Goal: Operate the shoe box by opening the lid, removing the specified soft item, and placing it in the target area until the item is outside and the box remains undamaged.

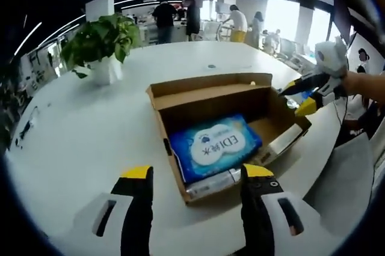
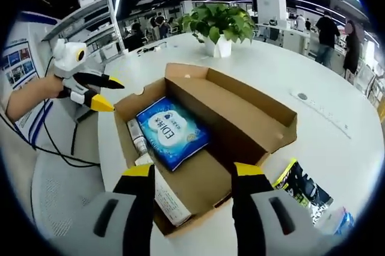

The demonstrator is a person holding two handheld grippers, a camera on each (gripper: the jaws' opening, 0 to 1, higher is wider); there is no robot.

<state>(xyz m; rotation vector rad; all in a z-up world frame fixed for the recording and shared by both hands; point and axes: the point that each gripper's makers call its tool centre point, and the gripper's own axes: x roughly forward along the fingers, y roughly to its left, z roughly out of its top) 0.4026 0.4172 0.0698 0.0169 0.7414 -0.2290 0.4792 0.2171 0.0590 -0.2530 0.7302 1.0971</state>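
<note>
In the left gripper view, the left gripper (image 1: 197, 178) hovers low over a smooth white round table (image 1: 72, 130), its two black, yellow-tipped jaws standing well apart with nothing between them. Just beyond the tips sits the brown corrugated cardboard shoe box (image 1: 216, 130), its lid folded back on the far side. Inside lies a soft, glossy blue tissue pack (image 1: 213, 145) with white lettering, flat on the box floor toward the near left. A small tube-like item lies along the near wall, too blurred to identify. At right, the right gripper (image 1: 307, 97) reaches in above the box's right edge, jaws parted and empty. A leafy potted plant (image 1: 102, 45) in a white pot stands at far left; people stand at desks beyond.

In the right gripper view, the right gripper (image 2: 192, 175) is spread wide over the box's (image 2: 240, 124) near end, holding nothing. The tissue pack (image 2: 171, 130) rests inside at left, beside small bottles partly hidden by the wall. The left gripper (image 2: 102, 94), held by a hand, hangs just beside the box's far left corner. A dark packet (image 2: 304, 187) lies on the table at right, cut off by the jaw.
</note>
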